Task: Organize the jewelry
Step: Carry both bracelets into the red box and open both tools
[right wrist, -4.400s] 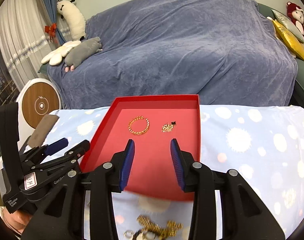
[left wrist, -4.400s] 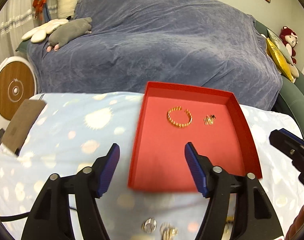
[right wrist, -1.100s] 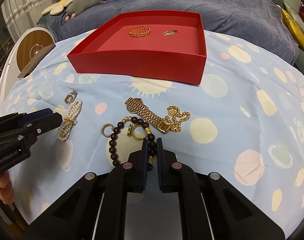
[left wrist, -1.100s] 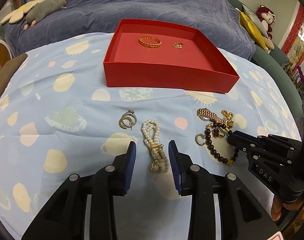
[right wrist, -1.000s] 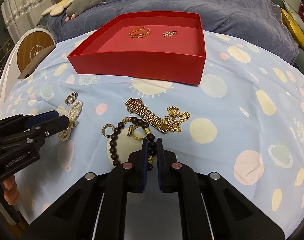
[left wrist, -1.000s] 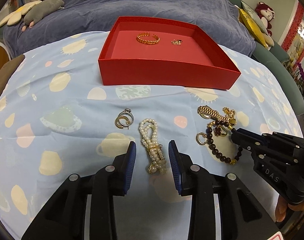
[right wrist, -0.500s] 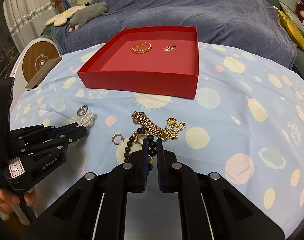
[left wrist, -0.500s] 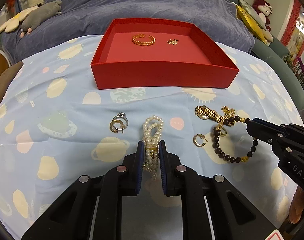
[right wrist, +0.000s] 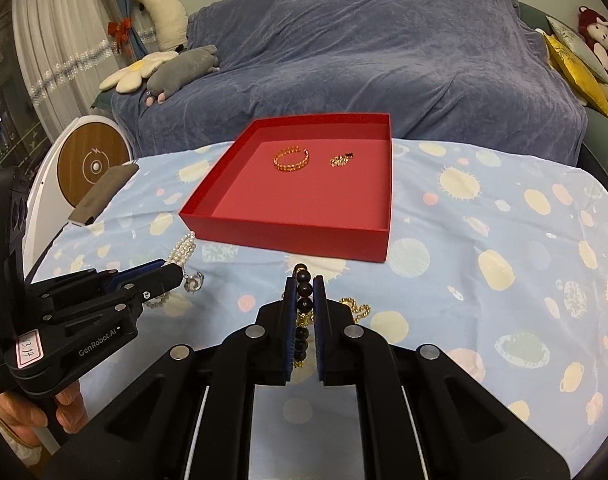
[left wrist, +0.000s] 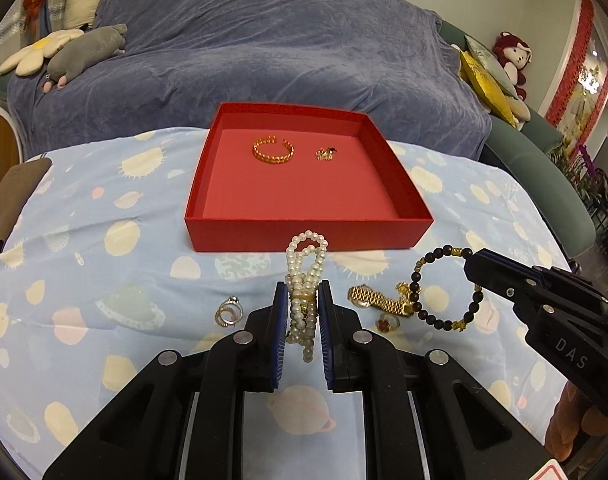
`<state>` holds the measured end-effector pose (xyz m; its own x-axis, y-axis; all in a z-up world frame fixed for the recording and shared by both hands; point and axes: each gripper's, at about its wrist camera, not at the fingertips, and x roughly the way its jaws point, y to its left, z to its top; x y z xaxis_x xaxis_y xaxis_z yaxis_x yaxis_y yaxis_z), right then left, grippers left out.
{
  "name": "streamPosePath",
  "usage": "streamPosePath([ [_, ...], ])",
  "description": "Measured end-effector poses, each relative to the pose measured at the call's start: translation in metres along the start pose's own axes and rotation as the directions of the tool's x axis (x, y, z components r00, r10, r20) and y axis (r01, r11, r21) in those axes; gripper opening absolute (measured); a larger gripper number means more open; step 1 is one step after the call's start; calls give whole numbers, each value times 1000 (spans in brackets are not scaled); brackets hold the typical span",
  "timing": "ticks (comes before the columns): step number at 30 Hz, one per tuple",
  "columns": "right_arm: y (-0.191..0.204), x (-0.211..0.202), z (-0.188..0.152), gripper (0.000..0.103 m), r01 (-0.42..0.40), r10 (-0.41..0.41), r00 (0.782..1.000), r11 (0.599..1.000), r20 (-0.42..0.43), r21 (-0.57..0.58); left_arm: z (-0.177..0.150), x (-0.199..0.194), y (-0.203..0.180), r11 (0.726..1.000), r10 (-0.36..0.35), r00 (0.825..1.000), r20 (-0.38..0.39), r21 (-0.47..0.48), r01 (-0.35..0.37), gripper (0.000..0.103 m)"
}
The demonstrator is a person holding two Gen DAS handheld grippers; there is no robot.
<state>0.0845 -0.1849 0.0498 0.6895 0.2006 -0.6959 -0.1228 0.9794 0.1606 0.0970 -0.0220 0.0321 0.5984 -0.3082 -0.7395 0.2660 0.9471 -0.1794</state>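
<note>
The left gripper (left wrist: 300, 318) has its jaws squeezed on the white pearl bracelet (left wrist: 305, 280). The right gripper (right wrist: 304, 316) pinches the dark round-bead bracelet (right wrist: 302, 304). Both hang above the surface, probably headed for the red square box (left wrist: 304, 236).

Background: blue-draped sofa (left wrist: 263, 52) across upper frame; curtains (right wrist: 59, 40) upper left; plush toys (right wrist: 175, 66) on sofa's left.

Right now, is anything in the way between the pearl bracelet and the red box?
Nothing visible. The white pearl bracelet is held in the left gripper, just short of the red cardboard box's near wall. Only bare patterned cloth lies between, and the box is open-topped.
</note>
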Motion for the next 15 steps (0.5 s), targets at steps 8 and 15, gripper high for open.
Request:
streamPosePath([
  [8, -1, 13, 44, 7, 10, -13, 998, 999, 68, 45, 49, 1, -5, 999, 13, 997, 83, -38, -10, 12],
  [15, -13, 53, 75, 7, 23, -26, 999, 996, 41, 82, 86, 41, 3, 998, 45, 997, 57, -42, -43, 12],
])
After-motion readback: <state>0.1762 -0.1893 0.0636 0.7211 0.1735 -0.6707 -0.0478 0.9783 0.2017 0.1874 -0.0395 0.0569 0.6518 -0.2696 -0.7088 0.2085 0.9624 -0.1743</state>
